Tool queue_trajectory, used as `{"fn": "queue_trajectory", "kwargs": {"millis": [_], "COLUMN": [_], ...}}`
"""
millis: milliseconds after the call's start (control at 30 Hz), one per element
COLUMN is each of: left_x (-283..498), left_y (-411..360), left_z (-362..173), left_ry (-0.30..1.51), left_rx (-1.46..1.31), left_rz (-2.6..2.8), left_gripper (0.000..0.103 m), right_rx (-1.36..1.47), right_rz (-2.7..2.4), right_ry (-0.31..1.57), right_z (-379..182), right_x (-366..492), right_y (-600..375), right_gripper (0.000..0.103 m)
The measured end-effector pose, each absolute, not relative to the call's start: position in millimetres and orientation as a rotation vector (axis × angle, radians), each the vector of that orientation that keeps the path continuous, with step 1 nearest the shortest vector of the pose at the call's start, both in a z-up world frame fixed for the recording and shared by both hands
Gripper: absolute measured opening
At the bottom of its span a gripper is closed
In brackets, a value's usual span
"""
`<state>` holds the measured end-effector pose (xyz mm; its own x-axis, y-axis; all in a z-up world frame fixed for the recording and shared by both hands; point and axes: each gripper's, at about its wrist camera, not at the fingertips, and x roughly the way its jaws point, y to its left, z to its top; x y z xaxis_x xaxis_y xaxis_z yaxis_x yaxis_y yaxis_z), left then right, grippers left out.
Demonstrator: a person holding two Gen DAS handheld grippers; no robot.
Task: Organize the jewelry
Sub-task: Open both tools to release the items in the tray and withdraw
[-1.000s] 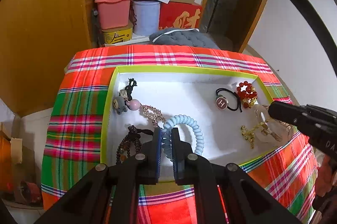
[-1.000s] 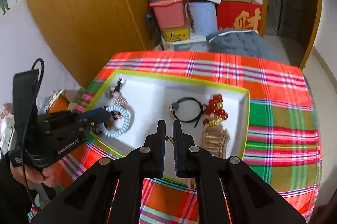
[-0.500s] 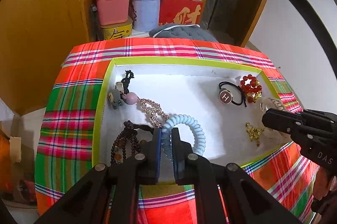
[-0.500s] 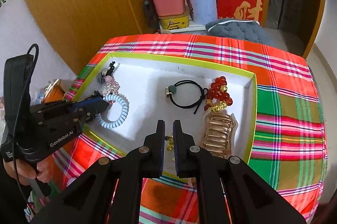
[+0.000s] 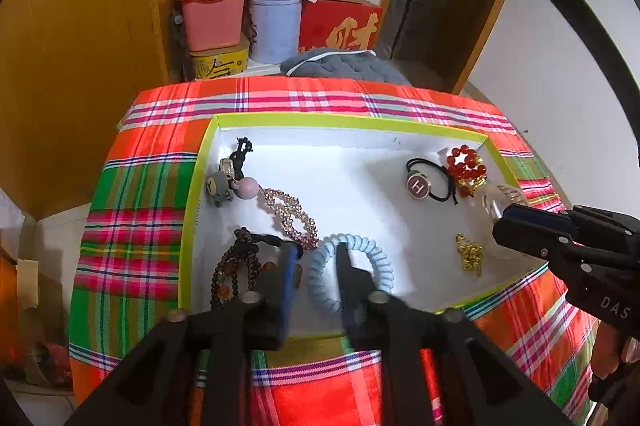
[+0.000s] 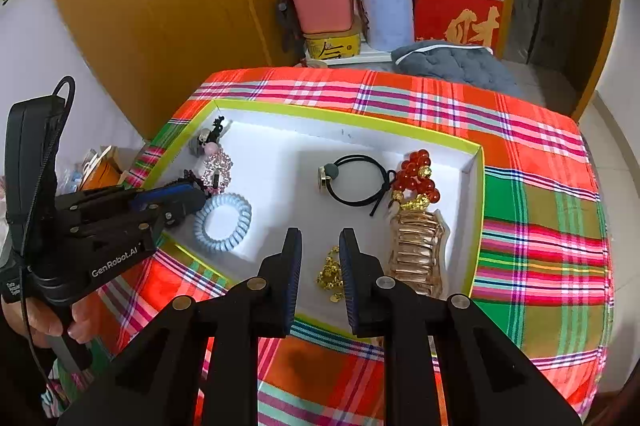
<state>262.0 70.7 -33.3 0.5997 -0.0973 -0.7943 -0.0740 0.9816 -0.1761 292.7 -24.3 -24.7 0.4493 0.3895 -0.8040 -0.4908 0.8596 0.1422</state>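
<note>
A white tray with a lime-green rim point(image 5: 344, 122) point(image 6: 344, 120) sits on a plaid cloth. My left gripper point(image 5: 316, 258) point(image 6: 188, 198) is over the tray's near left part and its jaws are opening. One strand of a pale blue coil hair tie point(image 5: 376, 262) point(image 6: 224, 222) lies loose between them on the tray floor. My right gripper point(image 6: 320, 240) point(image 5: 520, 222) is also opening, and a small gold chain point(image 6: 332, 274) point(image 5: 470, 254) lies on the tray floor between its fingers, unpressed.
The tray also holds a black hair tie with a button point(image 5: 420, 184), red beads point(image 5: 466, 166), a clear hair claw point(image 6: 416, 250), a pink crystal bracelet point(image 5: 288, 214), dark beads point(image 5: 236, 266) and a grey charm point(image 5: 220, 186). Stacked boxes point(image 5: 212, 14) and a wooden wardrobe point(image 6: 160, 6) stand behind.
Both grippers were shut, the left on the blue coil and the right on the gold chain. Their jaws have now parted and both items lie loose in the tray.
</note>
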Motion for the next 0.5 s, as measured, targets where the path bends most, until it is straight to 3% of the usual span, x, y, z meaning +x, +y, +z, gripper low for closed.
{"fn": "queue_trajectory", "kwargs": {"millis": [500], "left_x": [205], "left_y": [68], "left_z": [-4], "left_ry": [0.878], "left_rx": [-0.21], "left_rz": [0.019], "left_gripper": [0.03], "right_rx": [-0.055], "right_rz": [0.521], "right_ry": [0.922], "right_z": [-2], "right_x": [250], "right_y": [-53], "right_gripper": [0.021]}}
